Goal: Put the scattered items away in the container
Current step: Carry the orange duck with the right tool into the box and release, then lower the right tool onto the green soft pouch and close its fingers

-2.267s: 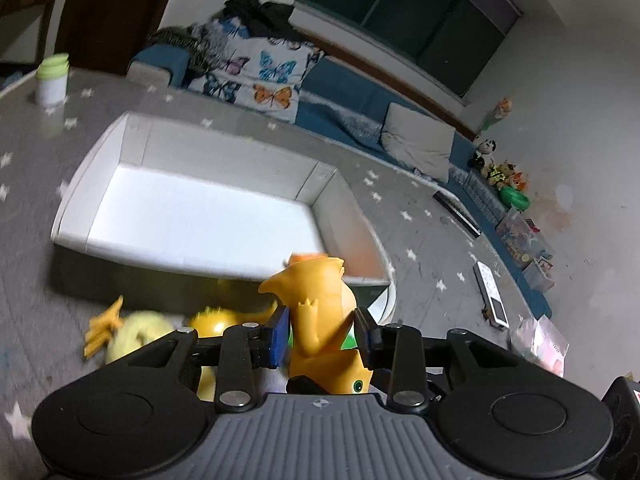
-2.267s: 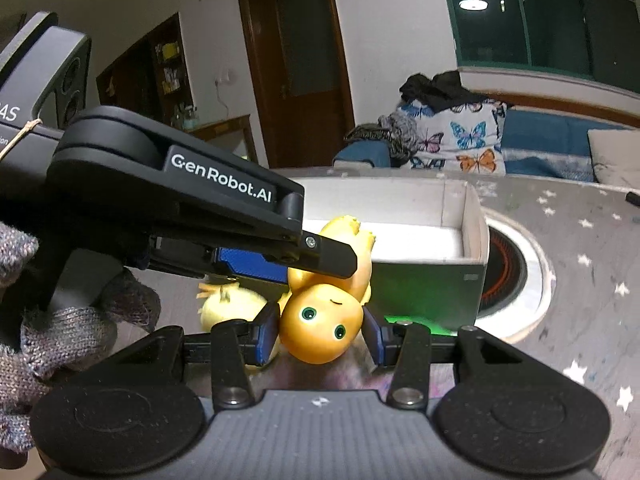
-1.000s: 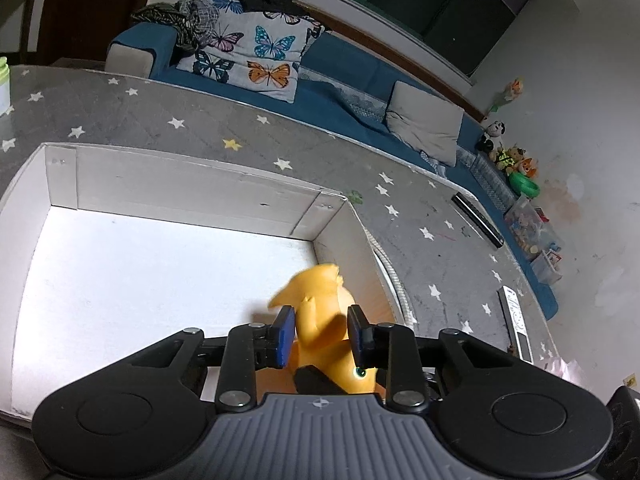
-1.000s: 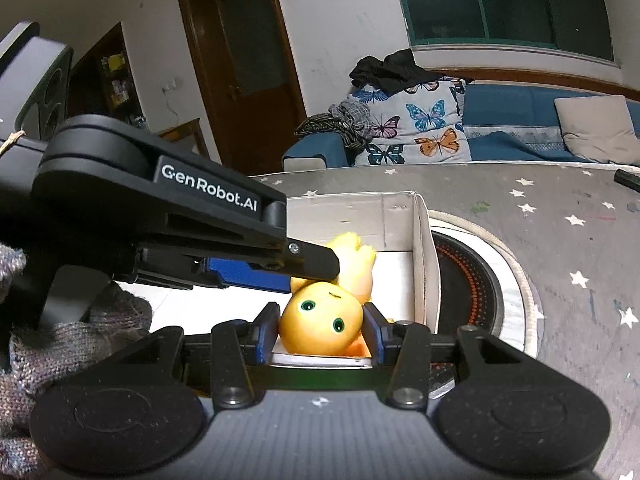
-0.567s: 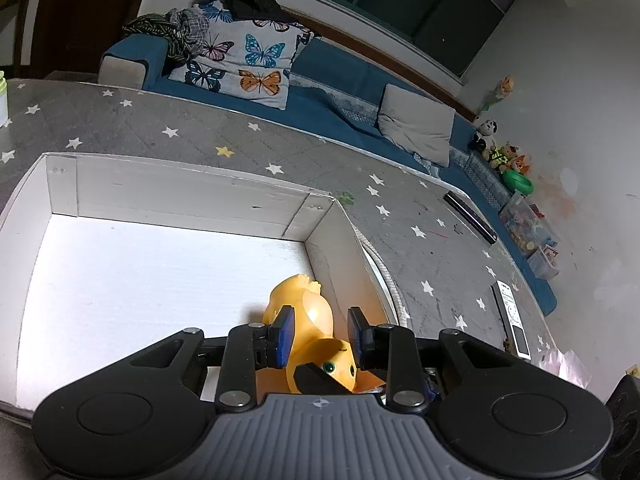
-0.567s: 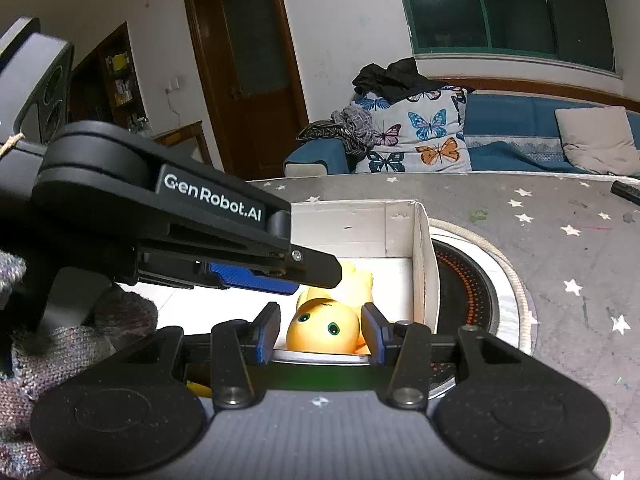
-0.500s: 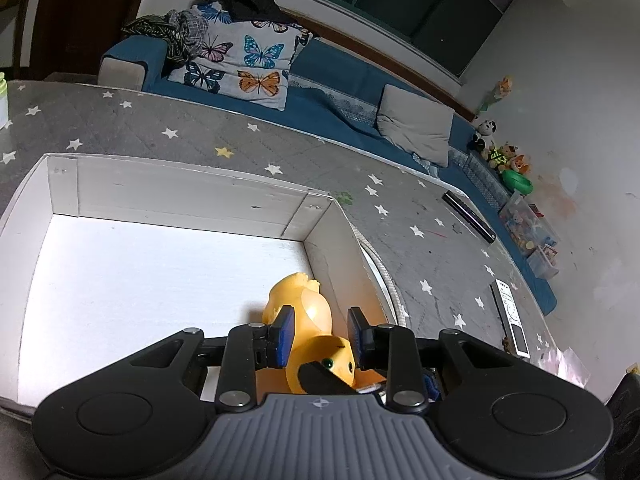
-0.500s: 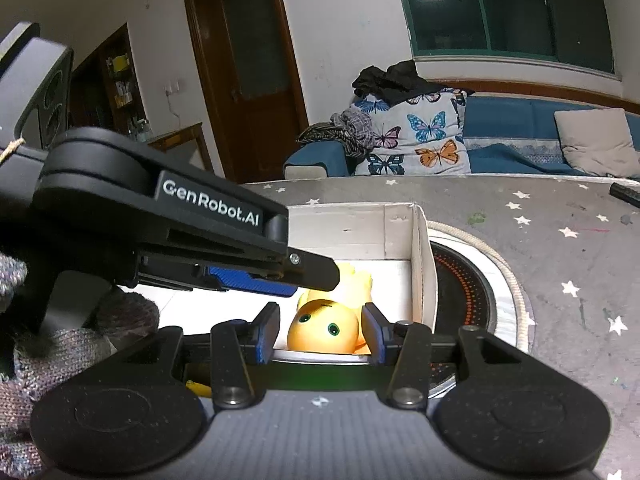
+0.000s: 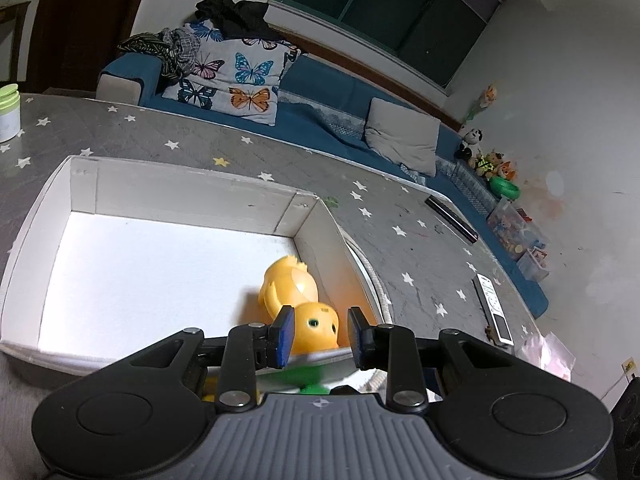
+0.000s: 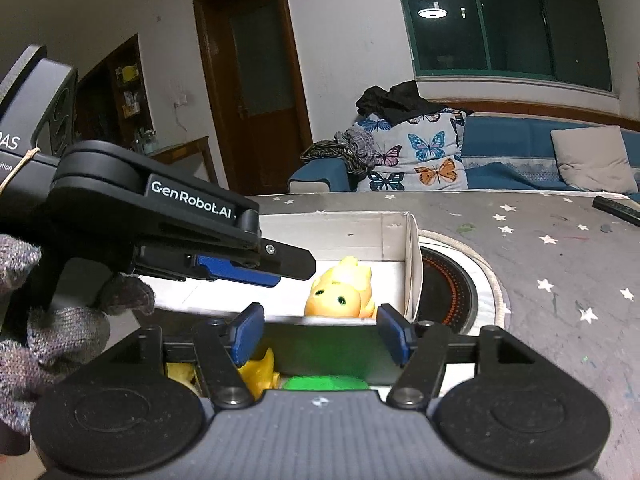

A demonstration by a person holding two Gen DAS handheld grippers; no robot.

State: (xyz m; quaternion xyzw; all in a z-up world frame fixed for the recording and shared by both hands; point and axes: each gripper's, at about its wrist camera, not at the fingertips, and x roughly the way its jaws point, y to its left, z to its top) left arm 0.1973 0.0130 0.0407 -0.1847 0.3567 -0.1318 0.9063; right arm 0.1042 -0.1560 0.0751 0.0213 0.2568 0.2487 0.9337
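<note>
An orange toy figure (image 9: 298, 294) lies inside the white box (image 9: 188, 200), in its near right corner; it also shows in the right wrist view (image 10: 340, 294). My left gripper (image 9: 320, 334) is open just before the box's near wall, with the toy's head seen between its fingers, apart from them. My right gripper (image 10: 320, 334) is open and empty at the near wall of the box (image 10: 332, 226). The left gripper's fingers (image 10: 248, 268) reach over the box from the left. A yellow toy (image 10: 256, 372) and a green item (image 10: 320, 382) lie outside, below the wall.
The box stands on a grey star-print table (image 9: 420, 248). A round mat with a dark disc (image 10: 444, 284) lies right of the box. A remote (image 9: 494, 308) and a dark bar (image 9: 450, 218) lie at the right. A green-lidded jar (image 9: 8, 108) stands far left.
Both grippers carried the orange toy over the box, then opened and let it go. It now lies in the box, and both grippers have drawn back toward the near wall.
</note>
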